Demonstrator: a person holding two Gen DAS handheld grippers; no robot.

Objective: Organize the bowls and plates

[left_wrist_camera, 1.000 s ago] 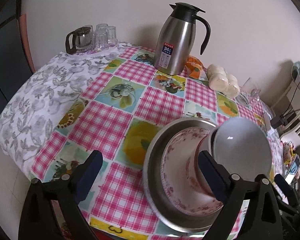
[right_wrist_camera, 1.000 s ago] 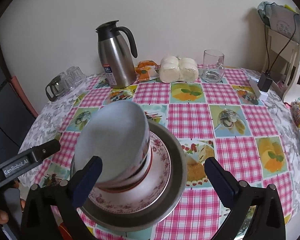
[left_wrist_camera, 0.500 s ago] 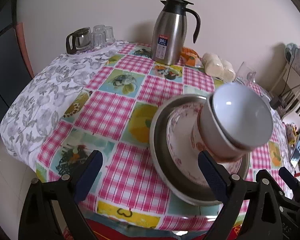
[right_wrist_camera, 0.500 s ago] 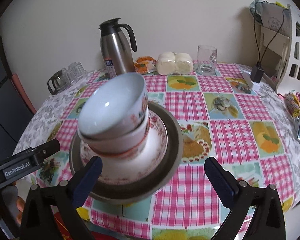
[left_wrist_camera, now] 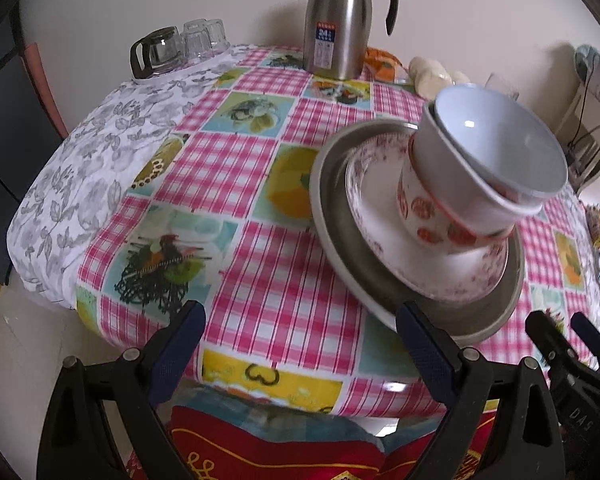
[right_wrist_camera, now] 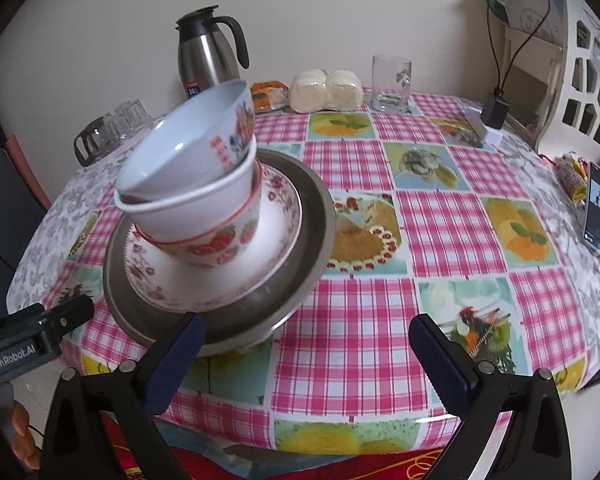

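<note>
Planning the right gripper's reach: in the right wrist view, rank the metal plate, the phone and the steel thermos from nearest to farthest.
1. metal plate, by its left finger.
2. phone, right table edge.
3. steel thermos, far back by the wall.

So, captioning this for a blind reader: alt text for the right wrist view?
Two nested bowls sit on a floral plate in a metal dish on a checked tablecloth; open right gripper in front, steel jug behind.

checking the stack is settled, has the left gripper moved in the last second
Yes. The left gripper has pulled back toward the table's near edge: in its view the steel plate and thermos sit farther off, and the tablecloth's front edge now shows.
</note>
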